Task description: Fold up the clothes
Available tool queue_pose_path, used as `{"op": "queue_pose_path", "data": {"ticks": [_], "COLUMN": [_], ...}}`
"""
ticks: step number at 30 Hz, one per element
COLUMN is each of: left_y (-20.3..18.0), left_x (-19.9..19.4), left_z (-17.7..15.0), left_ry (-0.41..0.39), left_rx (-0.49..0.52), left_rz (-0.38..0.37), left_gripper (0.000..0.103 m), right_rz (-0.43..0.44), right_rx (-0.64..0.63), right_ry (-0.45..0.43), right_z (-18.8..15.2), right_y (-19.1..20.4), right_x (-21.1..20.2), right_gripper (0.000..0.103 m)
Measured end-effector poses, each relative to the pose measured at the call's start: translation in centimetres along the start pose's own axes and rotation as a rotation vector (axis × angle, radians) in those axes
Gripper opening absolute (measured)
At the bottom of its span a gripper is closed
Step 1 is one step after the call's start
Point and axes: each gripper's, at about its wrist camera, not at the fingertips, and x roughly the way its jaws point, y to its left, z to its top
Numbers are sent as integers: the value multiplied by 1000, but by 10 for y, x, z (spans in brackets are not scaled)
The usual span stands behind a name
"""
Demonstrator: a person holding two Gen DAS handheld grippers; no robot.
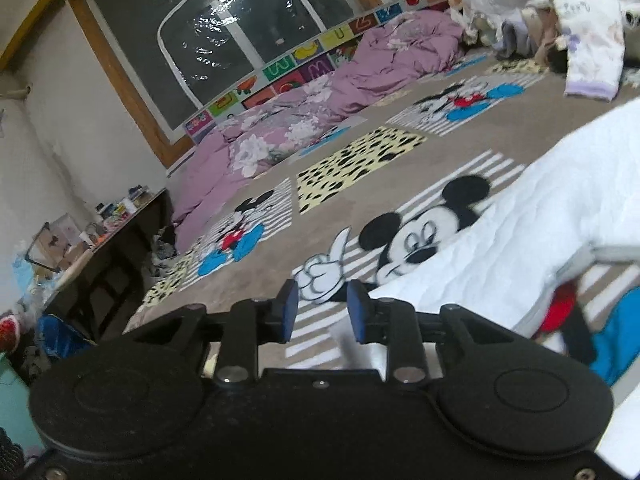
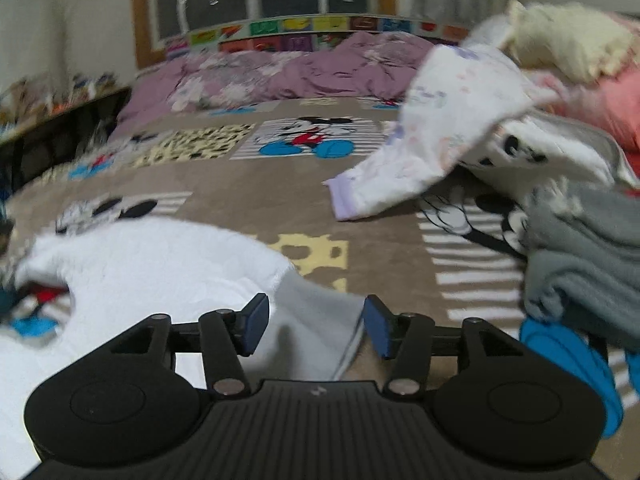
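One white garment [image 2: 160, 264] lies spread on the cartoon blanket [image 2: 256, 200], nearest both cameras. The right gripper [image 2: 316, 326] hangs low over its near edge, level and pointing toward the window, jaws wide with cloth showing between them but not pinched. The left gripper [image 1: 322, 310] hovers at the garment's [image 1: 540, 220] left corner, tilted, jaws partly apart and holding nothing. Farther right sits one grey garment [image 2: 588, 248], then a pile [image 2: 540, 92] of mixed clothes with one printed white piece [image 2: 420, 140] draped off it. One purple quilt [image 1: 320, 112] lies bunched under the window [image 1: 224, 36].
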Motion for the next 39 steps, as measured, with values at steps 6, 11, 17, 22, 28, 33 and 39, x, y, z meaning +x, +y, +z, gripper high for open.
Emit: {"op": "queue_pose_path", "data": {"ticks": [6,11,17,22,28,33,39], "left_y": [-13,16,70,70,52,44,42], "left_x": [-9,4,29,36,42,36,39], "left_z": [13,2,-35,-47,-46,-36,-33], "left_ry": [-17,93,248,276,301,250,210], "left_rx": [-115,-264,-592,-706,-606,-465,-353], "left_rz": [-242,-234,-252,-381,-347,-272,-146], "left_gripper": [32,47,54,51,31,11,11], "right_rz": [52,69,119,161,179,212,211], "right_rx": [143,134,268,340,356,384,399], "right_ry": [5,40,82,116,121,132,123], "right_z": [-14,-13,-3,-5,-8,-4,0], "right_y": [-22,-20,-41,-49,-48,-49,-49], "right_x": [-14,-1,27,44,53,60,64], "right_gripper": [53,59,65,65,54,25,22]}}
